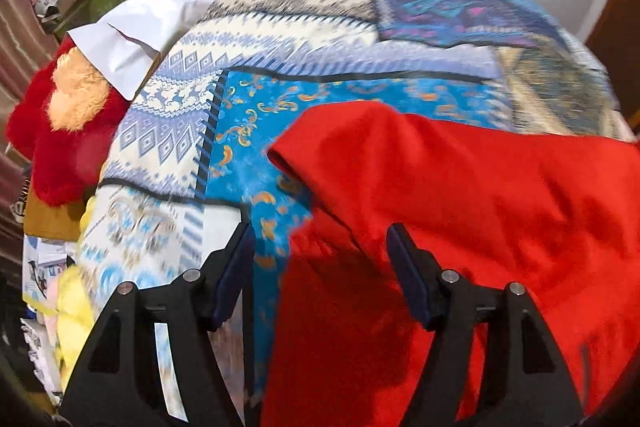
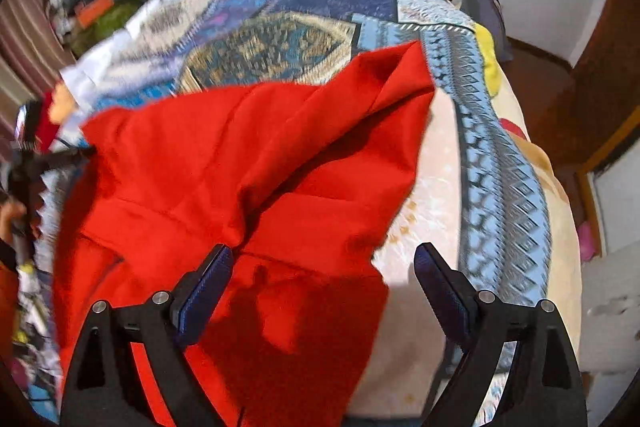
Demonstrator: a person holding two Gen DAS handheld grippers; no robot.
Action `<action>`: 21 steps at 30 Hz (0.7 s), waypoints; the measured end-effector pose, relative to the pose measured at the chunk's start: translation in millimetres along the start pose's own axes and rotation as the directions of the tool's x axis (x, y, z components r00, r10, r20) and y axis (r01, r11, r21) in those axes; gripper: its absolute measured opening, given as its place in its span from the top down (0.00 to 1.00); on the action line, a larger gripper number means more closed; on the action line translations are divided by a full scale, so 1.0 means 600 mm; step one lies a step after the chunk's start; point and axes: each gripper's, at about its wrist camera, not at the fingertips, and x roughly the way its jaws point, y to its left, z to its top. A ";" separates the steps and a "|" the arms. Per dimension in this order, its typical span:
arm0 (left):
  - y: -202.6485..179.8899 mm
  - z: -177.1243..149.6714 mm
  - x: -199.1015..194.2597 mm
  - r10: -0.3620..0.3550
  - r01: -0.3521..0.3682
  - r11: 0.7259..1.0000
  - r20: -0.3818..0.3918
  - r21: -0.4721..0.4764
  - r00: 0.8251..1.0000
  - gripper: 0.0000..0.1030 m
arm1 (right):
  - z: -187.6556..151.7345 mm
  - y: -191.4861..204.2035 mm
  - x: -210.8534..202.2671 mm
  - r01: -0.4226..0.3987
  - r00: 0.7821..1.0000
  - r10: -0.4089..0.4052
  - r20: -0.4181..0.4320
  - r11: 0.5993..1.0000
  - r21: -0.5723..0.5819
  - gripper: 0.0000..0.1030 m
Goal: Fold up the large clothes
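Across the bed [image 1: 360, 95], the red garment [image 2: 224, 163] looks limp; both tools [image 1: 320, 259] [image 2: 324, 275] gape empty, so I'd pinch its lower-frame edge.

Light: bright, even indoor light, colours strongly saturated
Shadows: dark patches on the red garment [image 2: 224, 163] just ahead of both claws
Blur: motion smear across the patterned bedspread [image 1: 304, 39], strongest sideways
Edges: fisheye bending, black vignette corners

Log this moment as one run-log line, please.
stage: folding in progress | red garment: lying rumpled on patterned bedspread | left claw: open, over garment edge | right claw: open, nothing gripped
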 end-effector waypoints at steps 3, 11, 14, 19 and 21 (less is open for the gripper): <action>0.006 -0.023 -0.058 -0.067 0.068 0.998 0.040 -0.015 0.997 0.30 | -0.008 -0.008 -0.042 -0.043 0.999 0.042 0.030 0.998 0.039 0.11; 0.041 -0.110 -0.182 -0.134 0.138 0.990 0.091 -0.038 0.987 0.12 | -0.080 -0.002 -0.128 -0.098 0.994 0.096 0.052 0.994 0.056 0.11; 0.061 -0.157 -0.188 -0.099 0.102 0.994 0.057 -0.044 0.993 0.12 | -0.125 -0.001 -0.143 -0.113 0.993 0.110 0.038 0.991 0.068 0.11; 0.099 -0.245 -0.164 -0.073 0.069 0.994 -0.036 -0.089 0.997 0.12 | -0.190 0.000 -0.147 -0.132 0.991 0.133 0.001 0.987 0.090 0.11; 0.111 -0.276 -0.148 -0.068 0.059 0.992 -0.080 -0.109 0.994 0.12 | -0.214 0.001 -0.146 -0.140 0.990 0.142 -0.015 0.984 0.107 0.11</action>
